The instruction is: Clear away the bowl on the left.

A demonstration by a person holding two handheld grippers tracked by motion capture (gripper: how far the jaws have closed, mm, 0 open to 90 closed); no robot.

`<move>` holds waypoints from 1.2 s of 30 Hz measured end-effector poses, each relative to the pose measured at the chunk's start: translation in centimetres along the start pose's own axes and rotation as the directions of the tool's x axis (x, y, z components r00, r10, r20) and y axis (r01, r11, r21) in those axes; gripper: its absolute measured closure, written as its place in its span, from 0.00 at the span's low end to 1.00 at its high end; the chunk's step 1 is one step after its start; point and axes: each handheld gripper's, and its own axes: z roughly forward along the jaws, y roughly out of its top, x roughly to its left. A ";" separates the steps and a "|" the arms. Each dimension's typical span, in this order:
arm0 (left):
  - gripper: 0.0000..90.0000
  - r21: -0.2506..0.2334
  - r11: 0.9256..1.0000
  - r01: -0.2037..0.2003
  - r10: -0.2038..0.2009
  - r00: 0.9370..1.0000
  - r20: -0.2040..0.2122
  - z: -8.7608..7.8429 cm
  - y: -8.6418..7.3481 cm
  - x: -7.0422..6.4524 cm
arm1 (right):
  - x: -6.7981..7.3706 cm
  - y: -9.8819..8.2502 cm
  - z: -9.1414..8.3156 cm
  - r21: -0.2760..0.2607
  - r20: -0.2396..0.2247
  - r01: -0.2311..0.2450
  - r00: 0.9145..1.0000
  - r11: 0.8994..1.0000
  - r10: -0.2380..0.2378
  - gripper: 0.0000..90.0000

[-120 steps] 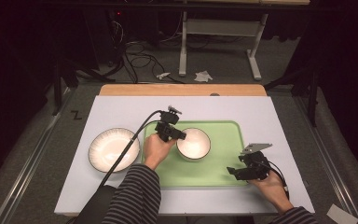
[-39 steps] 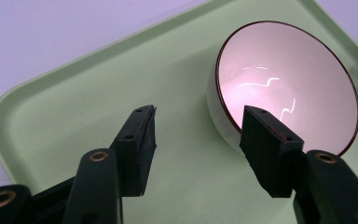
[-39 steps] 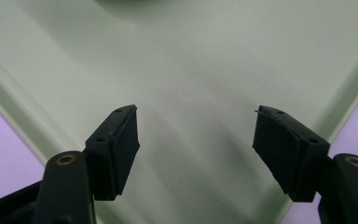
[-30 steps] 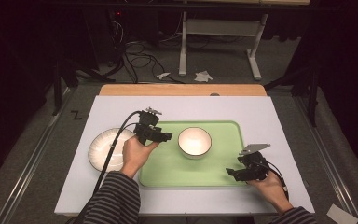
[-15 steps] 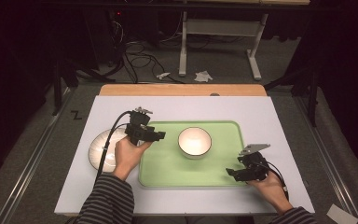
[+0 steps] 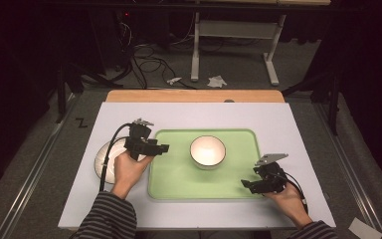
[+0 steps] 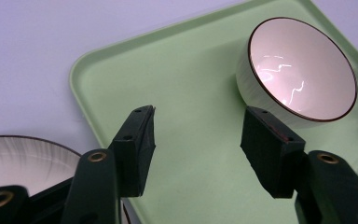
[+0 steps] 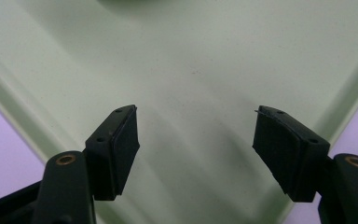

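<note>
Plate [image 6: 104,158] lies at near left on the table [image 6: 278,129], just under the left gripper [image 6: 160,148], whose jaws stand open and empty. Farther right, the bowl [image 6: 208,151] sits mid-tray [image 6: 179,179]; the right gripper [image 6: 246,184], also open, is well apart.

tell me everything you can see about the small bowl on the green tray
The small bowl is round, glossy and ceramic-looking, with a pale cream inside, a thin dark brown rim and faintly streaked whitish outer wall. It stands upright and empty on the green tray, toward the tray's far middle. Light glints inside it. Nothing but the tray touches it: the left gripper is apart from it, jaws open.
</note>
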 end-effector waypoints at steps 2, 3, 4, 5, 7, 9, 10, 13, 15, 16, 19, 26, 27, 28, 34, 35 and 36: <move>0.50 -0.026 0.999 0.040 -0.040 0.999 0.009 0.0 -0.1 0.0 | 0.0 0.0 0.0 -0.001 0.001 -0.004 1.000 1.000 0.004 0.36; 0.50 -0.035 0.998 0.051 -0.050 0.999 0.006 0.0 -0.1 0.0 | 0.0 0.0 0.0 -0.001 0.001 -0.002 1.000 1.000 0.002 0.36; 0.50 -0.040 0.998 0.058 -0.057 0.998 0.006 0.0 -0.2 0.0 | 0.0 0.0 0.0 -0.002 -0.001 0.000 1.000 1.000 0.000 0.36; 0.50 -0.049 0.996 0.074 -0.074 0.997 0.006 0.0 -0.3 -0.1 | 0.0 0.0 0.0 -0.002 0.000 0.001 1.000 1.000 -0.001 0.36; 0.50 -0.061 0.995 0.081 -0.081 0.997 0.005 -0.1 -0.4 -0.1 | 0.0 0.0 0.0 -0.003 0.001 0.004 1.000 1.000 -0.004 0.36; 0.50 -0.020 0.999 0.035 -0.035 0.999 0.005 -0.6 -0.5 0.2 | 0.0 0.0 0.0 -0.002 0.000 0.003 1.000 1.000 -0.003 0.36; 0.49 -0.022 0.999 0.036 -0.035 0.999 0.006 -0.7 -0.6 0.2 | 0.0 0.0 0.0 -0.001 0.001 0.003 1.000 1.000 -0.003 0.36; 0.49 -0.017 0.999 0.031 -0.031 0.999 0.007 -0.9 -0.8 0.2 | 0.0 0.0 0.0 0.001 0.001 0.001 1.000 1.000 -0.001 0.36; 0.49 -0.015 0.999 0.034 -0.034 0.999 0.011 -1.0 -1.0 0.1 | 0.0 0.0 0.0 0.000 0.002 0.001 1.000 1.000 -0.001 0.36; 0.49 -0.012 0.999 0.030 -0.030 0.999 0.010 -1.1 -1.2 0.1 | 0.0 0.0 0.0 -0.003 0.000 0.002 1.000 1.000 -0.002 0.36; 0.49 -0.005 0.999 0.034 -0.034 0.999 0.018 -1.2 -1.7 0.1 | 0.1 0.0 0.0 -0.002 0.000 0.003 1.000 1.000 -0.003 0.36; 0.48 0.011 0.999 0.034 -0.035 0.999 0.031 -1.4 -2.8 -0.1 | 0.1 0.0 0.0 -0.001 -0.001 0.000 1.000 1.000 0.000 0.36; 0.48 0.014 0.999 0.036 -0.036 0.999 0.032 -1.4 -2.9 -0.2 | 0.1 0.0 0.0 -0.001 -0.001 0.003 1.000 1.000 -0.003 0.36; 0.48 0.017 0.999 0.033 -0.034 0.999 0.032 -1.4 -3.1 -0.2 | 0.1 0.0 0.0 -0.001 -0.002 0.005 1.000 1.000 -0.005 0.36; 0.48 0.044 0.999 0.019 -0.020 0.999 0.031 -0.9 -4.0 -0.3 | 0.1 0.0 0.0 -0.001 0.001 0.000 1.000 1.000 0.000 0.36; 0.48 0.045 0.999 0.017 -0.018 0.999 0.030 -0.8 -4.1 -0.3 | 0.1 0.0 0.0 -0.001 -0.001 0.003 1.000 1.000 -0.003 0.36; 0.48 0.050 0.999 0.010 -0.011 1.000 0.029 -0.8 -4.3 -0.4 | 0.1 0.0 0.0 -0.001 -0.001 0.003 1.000 1.000 -0.003 0.36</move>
